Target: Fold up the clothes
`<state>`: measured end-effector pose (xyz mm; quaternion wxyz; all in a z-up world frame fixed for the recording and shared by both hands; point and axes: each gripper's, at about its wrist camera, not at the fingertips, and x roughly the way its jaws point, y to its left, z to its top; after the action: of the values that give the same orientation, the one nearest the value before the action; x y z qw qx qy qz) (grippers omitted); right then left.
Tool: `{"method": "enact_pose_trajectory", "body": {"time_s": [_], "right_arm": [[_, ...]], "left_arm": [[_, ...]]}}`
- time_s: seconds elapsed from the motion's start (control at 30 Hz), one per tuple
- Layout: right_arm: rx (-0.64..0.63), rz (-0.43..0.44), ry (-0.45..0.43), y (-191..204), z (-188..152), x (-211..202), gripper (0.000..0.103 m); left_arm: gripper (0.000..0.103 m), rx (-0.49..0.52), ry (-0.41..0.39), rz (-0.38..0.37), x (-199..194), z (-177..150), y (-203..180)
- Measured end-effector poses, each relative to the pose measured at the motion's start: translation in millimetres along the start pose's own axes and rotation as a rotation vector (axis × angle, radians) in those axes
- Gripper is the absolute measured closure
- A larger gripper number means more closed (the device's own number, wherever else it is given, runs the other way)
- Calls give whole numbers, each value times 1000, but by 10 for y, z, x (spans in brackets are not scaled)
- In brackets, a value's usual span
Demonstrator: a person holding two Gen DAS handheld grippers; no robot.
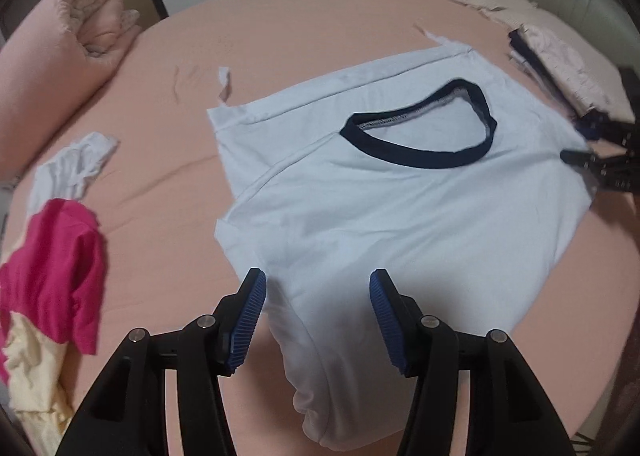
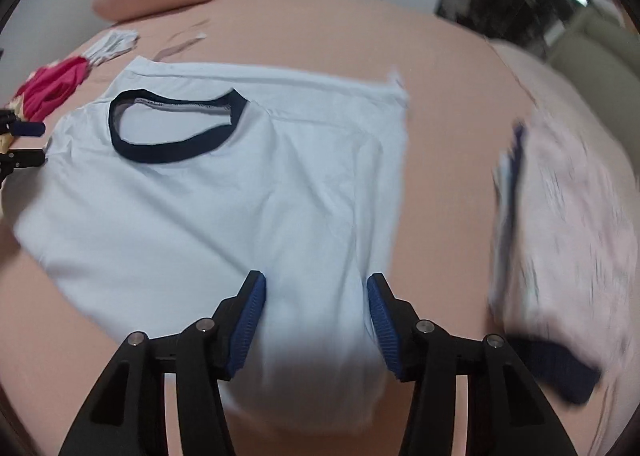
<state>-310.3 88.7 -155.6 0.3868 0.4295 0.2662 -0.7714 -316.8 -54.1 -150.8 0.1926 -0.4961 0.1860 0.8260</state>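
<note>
A white T-shirt [image 1: 400, 216] with a navy collar [image 1: 420, 156] lies folded on the pink bed sheet [image 1: 280, 36]; it also shows in the right wrist view [image 2: 220, 216]. My left gripper [image 1: 318, 288] is open, its blue pads on either side of the shirt's near edge. My right gripper [image 2: 316, 284] is open too, astride the shirt's other edge; it also appears at the right of the left wrist view [image 1: 576, 144]. Neither jaw pair is closed on the fabric.
A magenta garment [image 1: 56, 268] over a cream one [image 1: 32, 384] and a white cloth [image 1: 76, 164] lie at the left. A rolled pink blanket [image 1: 68, 36] sits at the back left. A stack of folded clothes [image 2: 568, 240] lies at the right.
</note>
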Motion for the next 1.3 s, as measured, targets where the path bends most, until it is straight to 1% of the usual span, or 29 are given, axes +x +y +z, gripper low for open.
{"method": "enact_pose_trajectory", "body": {"time_s": [0.1,0.13,0.2,0.27,0.3,0.33,0.37,0.43,0.5,0.53,0.6,0.63,0.7,0.73,0.8,0.83,0.93,0.97,1.0,1.03,1.1,1.13,1.17,1.23,1.3], "right_arm": [[52,7,11,-72,-252,-106,50],[66,21,0,-87,-245,-138,50],[96,47,-23,-120,-227,-205,50],[163,52,-105,-205,-125,-322,50],[195,55,-145,-245,-73,-377,47],[188,49,-165,-232,-25,-377,47],[155,25,-136,-198,5,-286,47],[85,-26,-21,-130,64,75,47],[194,23,-53,-247,-13,-100,47],[256,56,-68,-320,-93,-260,47],[375,74,-117,-432,-337,-525,45],[408,59,-116,-465,-427,-537,45],[474,30,-112,-534,-603,-556,45],[507,6,-80,-587,-594,-474,45],[535,16,-28,-644,-615,-302,45],[461,1,10,-609,-610,-208,46],[276,-99,49,-536,-734,-243,46],[271,-122,66,-590,-770,-264,46],[340,-80,52,-704,-802,-302,46],[410,-37,38,-818,-834,-338,44],[605,116,11,-1008,-887,-340,44],[670,185,8,-1041,-894,-316,43],[698,226,6,-1022,-882,-286,44],[753,307,5,-982,-857,-225,43],[804,317,27,-945,-812,-100,43]], "left_arm": [[51,10,2,-36,98,15,-4],[50,29,22,6,200,17,-32],[51,15,21,28,194,36,-34],[52,-57,16,26,83,-57,17],[52,-93,14,24,28,-103,43],[51,-129,11,23,-27,-149,68],[49,-164,9,22,-83,-195,94],[49,-236,4,19,-193,-288,145],[50,-308,-1,16,-304,-380,197],[50,-343,-4,15,-359,-426,222],[49,-415,-9,12,-470,-519,274],[49,-448,-11,11,-520,-565,298],[49,-465,-4,21,-518,-645,328],[47,-473,-1,26,-517,-685,342],[40,-489,6,37,-515,-765,372],[34,-497,9,42,-514,-805,387],[35,-522,19,57,-510,-926,431],[35,-530,23,62,-509,-966,445],[35,-548,25,57,-506,-1006,468],[35,-652,13,-50,-473,-1052,560],[35,-794,-3,-207,-365,-1105,585],[35,-837,-9,-233,-311,-1109,566],[35,-879,-15,-254,-258,-1114,544],[35,-956,-18,-194,-165,-1122,458],[35,-997,-38,-125,-124,-1111,388]]}}
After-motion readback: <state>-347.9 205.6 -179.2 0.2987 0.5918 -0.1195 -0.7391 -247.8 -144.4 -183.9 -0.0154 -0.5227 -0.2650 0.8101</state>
